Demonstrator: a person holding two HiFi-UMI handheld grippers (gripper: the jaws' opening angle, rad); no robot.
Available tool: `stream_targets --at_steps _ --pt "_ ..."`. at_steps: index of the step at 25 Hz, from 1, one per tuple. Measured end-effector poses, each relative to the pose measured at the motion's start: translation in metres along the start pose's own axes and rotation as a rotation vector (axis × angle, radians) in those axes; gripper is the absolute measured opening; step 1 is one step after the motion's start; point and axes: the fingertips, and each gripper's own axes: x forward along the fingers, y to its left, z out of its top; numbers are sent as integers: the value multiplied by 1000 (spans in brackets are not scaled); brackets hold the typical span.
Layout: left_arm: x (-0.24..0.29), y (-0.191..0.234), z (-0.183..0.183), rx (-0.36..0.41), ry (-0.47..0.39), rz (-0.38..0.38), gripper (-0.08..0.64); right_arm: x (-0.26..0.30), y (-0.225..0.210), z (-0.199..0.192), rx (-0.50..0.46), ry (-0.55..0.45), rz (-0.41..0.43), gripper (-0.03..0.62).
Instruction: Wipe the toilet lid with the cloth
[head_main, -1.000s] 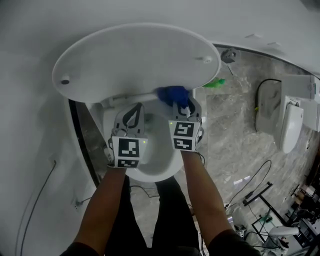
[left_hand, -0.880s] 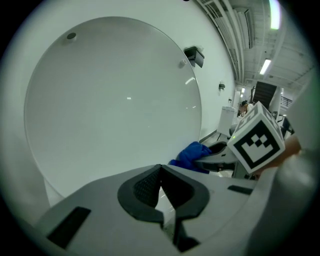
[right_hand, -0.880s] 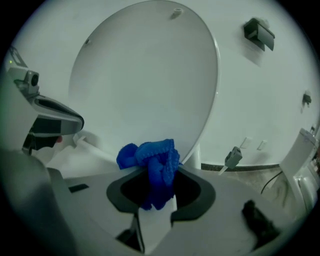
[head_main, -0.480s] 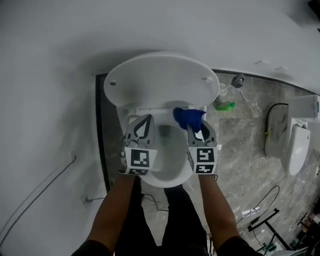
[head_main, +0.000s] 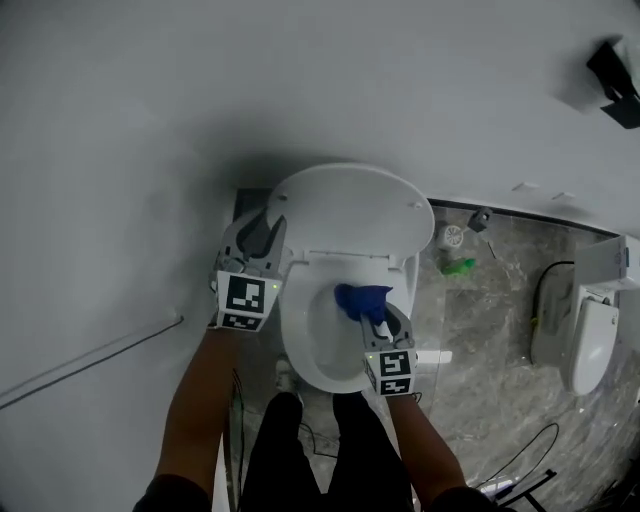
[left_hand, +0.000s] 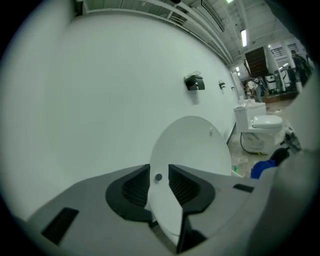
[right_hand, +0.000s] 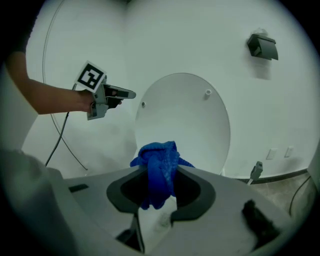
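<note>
The white toilet lid stands raised against the wall, over the open bowl. My left gripper is at the lid's left edge. In the left gripper view the lid runs edge-on between the two pads, and the left gripper has its jaws opening. My right gripper hovers over the bowl, shut on a bunched blue cloth. In the right gripper view the cloth hangs from the right gripper a little in front of the lid, apart from it. The left gripper shows at the lid's upper left.
A second toilet stands on the marble floor at the right. A green object and small fittings lie beside the toilet base. A dark box hangs on the wall, and a cable runs along the wall at the left.
The lid has swung up from leaning forward to standing against the wall. The left gripper rose with it to its left edge. The right gripper with the cloth drew back over the bowl.
</note>
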Motion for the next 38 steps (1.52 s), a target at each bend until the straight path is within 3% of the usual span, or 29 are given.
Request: stream_targets --at_steps 5,9,12,15,17,19,26,30,34,38 --pt "31 23 15 -11 1 -142 178 -25 11 -12 49 14 11 115" --pt "50 20 16 -57 29 -284 197 -47 19 -9 54 -12 2 115" --pt "60 14 19 -1 56 -350 196 -57 23 0 54 -30 -14 115" --pt "63 8 20 73 75 -359 176 -68 20 6 59 -61 -56 115" --pt "59 7 23 91 60 -350 91 -76 19 7 71 -79 -94 115" --pt "50 6 24 94 42 -346 67 -84 20 6 90 -94 -130 115" --pt "-1 -16 24 191 -27 -388 48 -125 24 -9 157 -143 -252 115" --pt "-34 -30 22 234 -65 -427 41 -142 31 -31 174 -138 -276 115" --pt "-73 -56 3 327 -106 -445 35 -158 39 -61 156 -122 -310 115" --pt "-113 -87 -20 410 -127 -469 31 -194 21 -73 107 -101 -391 115"
